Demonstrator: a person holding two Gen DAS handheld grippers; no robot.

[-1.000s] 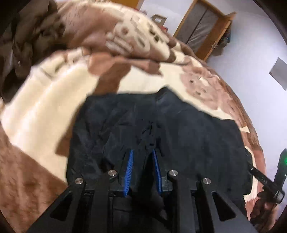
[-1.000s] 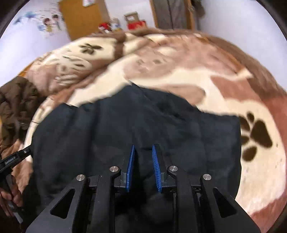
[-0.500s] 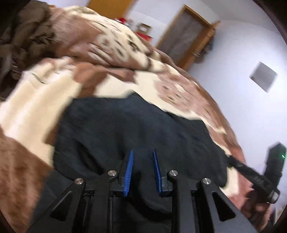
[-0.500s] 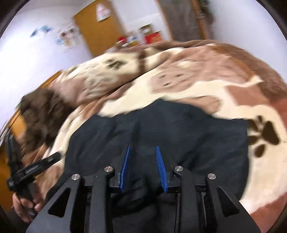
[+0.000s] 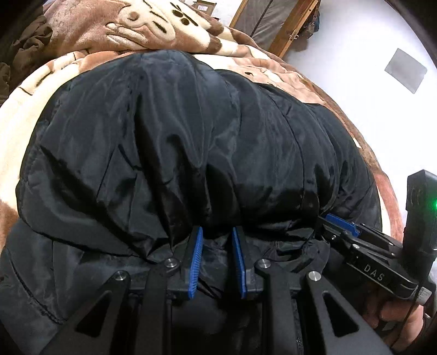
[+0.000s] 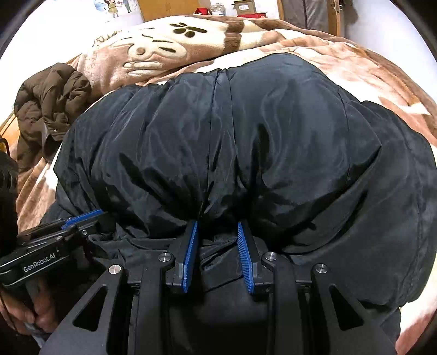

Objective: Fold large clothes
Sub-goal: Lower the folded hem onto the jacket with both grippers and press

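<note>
A large black padded jacket (image 5: 207,142) lies on the brown and cream blanket, folded over into a puffy mound; it also fills the right wrist view (image 6: 245,142). My left gripper (image 5: 217,232) is pushed under the near edge of the folded layer, blue pads apart with black fabric bunched between them. My right gripper (image 6: 217,226) sits the same way beside it, pads apart around a bunch of fabric. Each gripper shows in the other's view, the right one (image 5: 341,221) and the left one (image 6: 82,215).
A brown and cream animal-print blanket (image 6: 174,49) covers the bed. A brown jacket (image 6: 52,101) lies crumpled at the far left. A wooden door (image 5: 286,24) and white wall stand behind. A hand (image 5: 398,314) holds the right gripper.
Both grippers have carried the jacket's near part up and forward over the rest. The jacket now stands as a thick folded mound close to the cameras, and the grippers sit side by side.
</note>
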